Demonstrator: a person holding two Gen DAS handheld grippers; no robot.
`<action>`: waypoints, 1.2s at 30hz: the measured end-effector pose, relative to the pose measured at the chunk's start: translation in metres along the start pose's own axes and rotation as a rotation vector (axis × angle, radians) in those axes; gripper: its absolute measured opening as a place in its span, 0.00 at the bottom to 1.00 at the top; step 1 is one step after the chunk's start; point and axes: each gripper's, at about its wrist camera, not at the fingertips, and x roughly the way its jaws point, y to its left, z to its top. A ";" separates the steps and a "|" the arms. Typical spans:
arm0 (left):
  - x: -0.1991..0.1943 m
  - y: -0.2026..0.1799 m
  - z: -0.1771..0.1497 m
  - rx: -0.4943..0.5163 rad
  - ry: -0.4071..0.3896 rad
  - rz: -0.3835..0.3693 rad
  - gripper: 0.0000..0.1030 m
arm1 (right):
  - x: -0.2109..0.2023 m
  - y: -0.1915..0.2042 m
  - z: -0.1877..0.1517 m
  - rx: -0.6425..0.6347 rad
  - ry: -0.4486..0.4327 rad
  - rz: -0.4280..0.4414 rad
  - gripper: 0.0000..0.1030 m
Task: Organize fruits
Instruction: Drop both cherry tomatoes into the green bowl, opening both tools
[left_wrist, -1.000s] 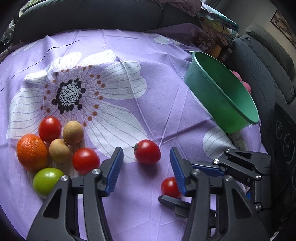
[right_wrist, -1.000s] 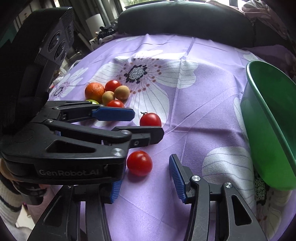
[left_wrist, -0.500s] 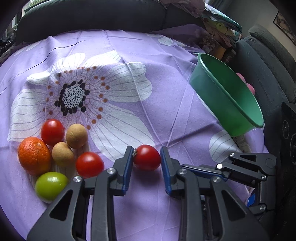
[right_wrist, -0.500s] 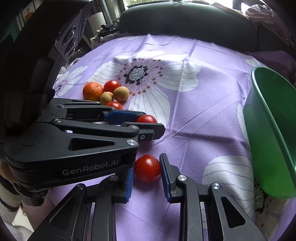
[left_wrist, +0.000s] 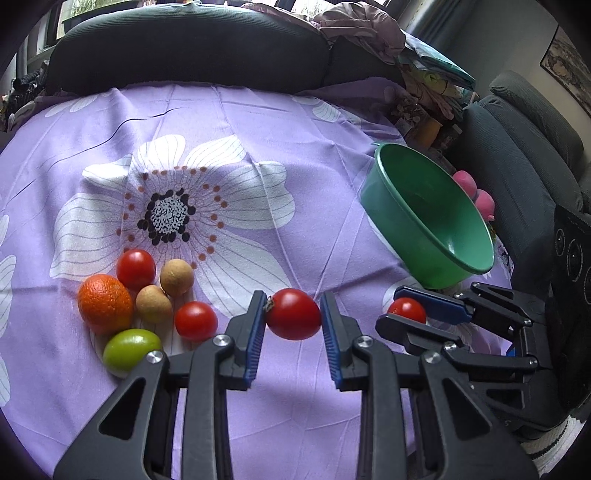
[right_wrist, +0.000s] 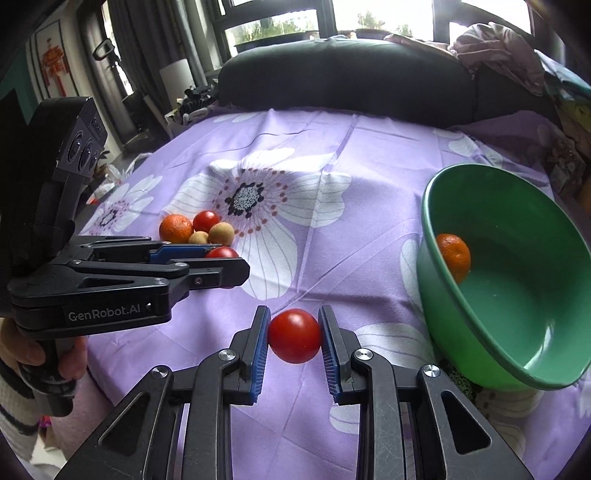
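Observation:
My left gripper (left_wrist: 293, 314) is shut on a red tomato (left_wrist: 293, 314) and holds it above the purple flowered cloth (left_wrist: 295, 147). My right gripper (right_wrist: 293, 336) is shut on a second red tomato (right_wrist: 294, 335), also lifted; it shows in the left wrist view (left_wrist: 407, 309). A tilted green bowl (right_wrist: 461, 302) stands to the right with an orange (right_wrist: 453, 254) inside. A pile lies at the left: an orange (left_wrist: 105, 303), two tomatoes (left_wrist: 136, 268) (left_wrist: 195, 319), two brown fruits (left_wrist: 176, 276) (left_wrist: 153, 303) and a green fruit (left_wrist: 131, 349).
A dark sofa back (left_wrist: 184, 44) runs along the far edge of the cloth. Clothes and clutter (left_wrist: 424, 85) lie at the far right. A grey armchair (left_wrist: 524, 147) stands right of the bowl, with pink things (left_wrist: 476, 192) behind it.
Both grippers have closed on their tomatoes and lifted them off the cloth. The views have risen and tilted, so the orange inside the bowl now shows.

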 end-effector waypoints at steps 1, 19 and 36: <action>-0.001 -0.004 0.003 0.008 -0.006 -0.003 0.28 | -0.003 -0.002 0.001 0.005 -0.011 -0.005 0.28; 0.030 -0.093 0.062 0.197 -0.042 -0.094 0.28 | -0.056 -0.075 0.013 0.151 -0.168 -0.159 0.28; 0.080 -0.129 0.059 0.321 0.060 -0.065 0.29 | -0.045 -0.119 -0.004 0.267 -0.093 -0.221 0.28</action>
